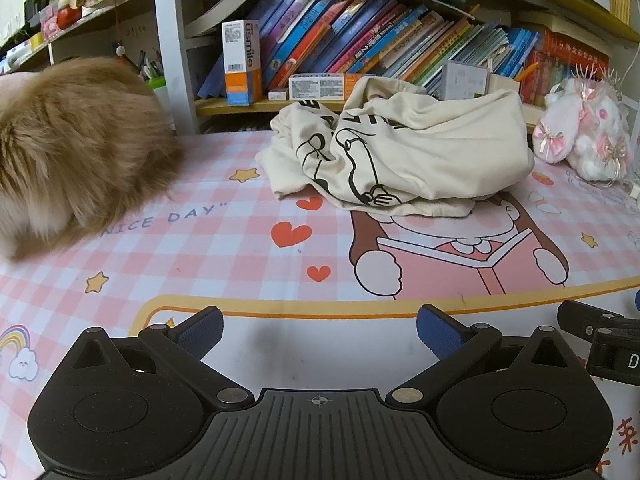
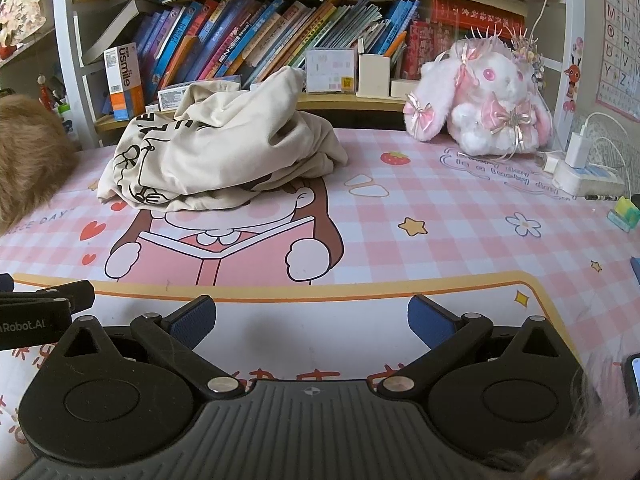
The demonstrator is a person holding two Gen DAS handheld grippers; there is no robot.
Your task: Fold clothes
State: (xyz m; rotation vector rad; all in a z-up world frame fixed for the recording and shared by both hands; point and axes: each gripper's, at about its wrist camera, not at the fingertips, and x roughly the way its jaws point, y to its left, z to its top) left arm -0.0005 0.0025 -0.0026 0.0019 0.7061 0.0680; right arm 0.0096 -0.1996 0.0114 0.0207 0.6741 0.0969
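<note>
At the far left a furry tan animal (image 1: 68,152) is sitting on the bench (image 1: 224,264), blurred, so I cannot tell what kind it is; it is lying apart from the shirt but near enough to matter. Next I am holding my left claw (image 1: 319,334) low over the near edge of the bench, its blue pads spread wide apart and gripping nothing. Ahead of it, toward the back of the bench and just in front of the bookshelf (image 1: 360,40), the cream shirt (image 1: 404,152) is sitting in a crumpled heap, black line print showing on its left side, hem and sleeves buried in the folds. My right claw (image 2: 312,320) is hovering just beside the left one, also wide apart and empty, and from it the shirt (image 2: 224,148) is lying ahead and to the left. Further right a pink plush rabbit (image 2: 480,100) is sitting well apart from the shirt, with a power strip (image 2: 588,176) beyond it. I judge that folding is only beginning: nothing is spread out yet. The next move, as I see it, is calling for both claws to reach forward, pinch two edges of the heap and pull it flat onto the open middle of the bench, keeping the cloth off the animal.
</note>
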